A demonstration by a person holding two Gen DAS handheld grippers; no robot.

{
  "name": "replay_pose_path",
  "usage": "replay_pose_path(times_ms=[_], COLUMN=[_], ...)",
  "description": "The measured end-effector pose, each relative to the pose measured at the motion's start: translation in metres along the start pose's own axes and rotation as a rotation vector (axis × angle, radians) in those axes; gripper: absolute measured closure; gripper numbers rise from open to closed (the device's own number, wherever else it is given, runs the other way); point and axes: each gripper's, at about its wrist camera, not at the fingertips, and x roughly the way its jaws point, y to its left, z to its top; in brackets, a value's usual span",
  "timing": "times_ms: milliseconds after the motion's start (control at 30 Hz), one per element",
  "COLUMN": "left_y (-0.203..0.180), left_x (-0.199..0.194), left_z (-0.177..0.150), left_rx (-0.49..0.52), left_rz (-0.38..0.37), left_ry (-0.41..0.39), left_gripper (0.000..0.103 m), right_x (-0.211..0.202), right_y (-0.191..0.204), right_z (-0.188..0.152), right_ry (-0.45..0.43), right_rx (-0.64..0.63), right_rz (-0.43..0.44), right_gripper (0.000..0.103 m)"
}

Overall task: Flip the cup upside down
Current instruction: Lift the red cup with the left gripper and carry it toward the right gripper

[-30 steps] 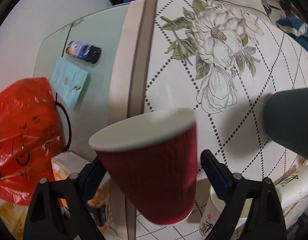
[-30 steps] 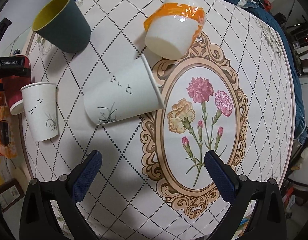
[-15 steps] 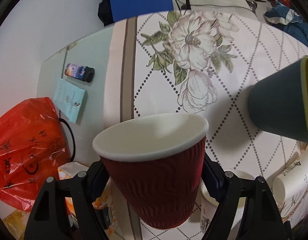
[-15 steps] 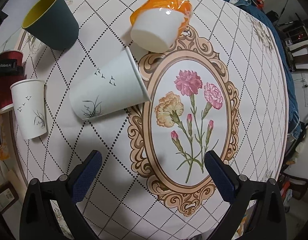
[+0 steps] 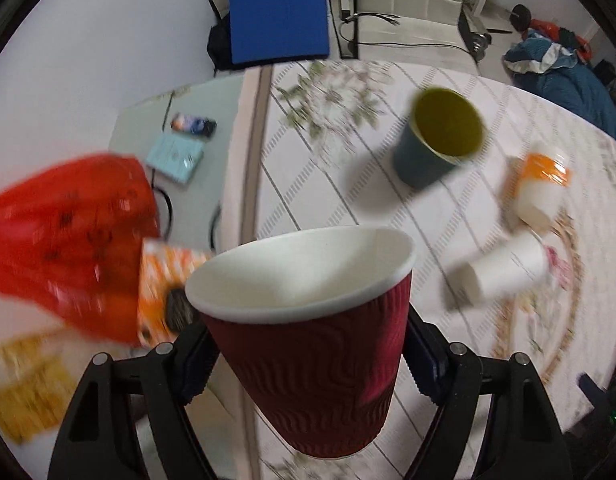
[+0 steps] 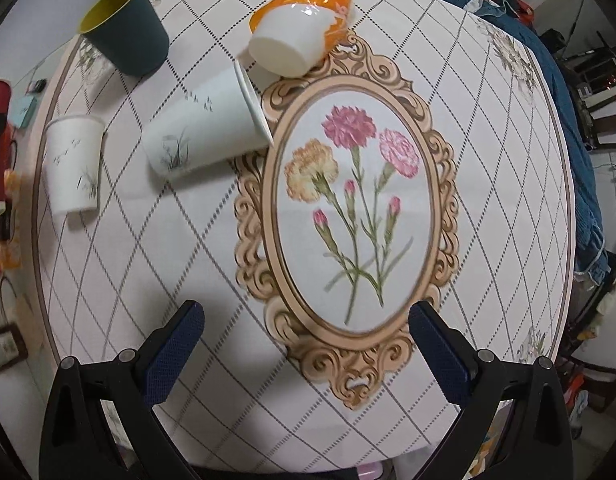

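Red ripple paper cup: clamped mouth-up in left hand-held gripper. Right hand-held gripper: spread wide above worktop, nothing held.

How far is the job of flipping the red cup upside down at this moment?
Done: the left hand-held gripper has closed on the red ripple cup and holds it clear of the tablecloth. In hand: the cup's open mouth faces the camera, not down. Left: complete the turn and set it rim-down. The right hand-held gripper hangs open, holding nothing.

Both wrists above table — shared cups
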Motion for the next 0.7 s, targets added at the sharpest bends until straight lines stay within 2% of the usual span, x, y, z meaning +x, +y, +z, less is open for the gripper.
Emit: replay_pose_path(times_ms=[167,367,567,700], left_y=[-0.029,-0.086,-0.130,-0.140], left_x=[-0.010,0.014,0.055,0.080], left_z=[-0.055,-0.111,-0.145,-0.153], left_rx=[-0.004,0.053,0.102,0.097], left_rz=[-0.054,-0.054,-0.039,-0.054], left_ry=[0.039,0.109,0.172,0.211], left_gripper=[0.024,0.024,0.024,0.024], right_x=[-0.003,0.010,0.034,0.047], right_y=[-0.027,-0.064,-0.097,-0.111], right_z=[-0.031,-0.069,-0.092,-0.099], right_ry=[-0.005,0.020,0.063,0.088], right_rx=[-0.039,-0.062,-0.059,-0.043], right_rz=[0.003,0.001,-0.009,-0.009], right_gripper=[0.000,0.000,0.000,0.000])
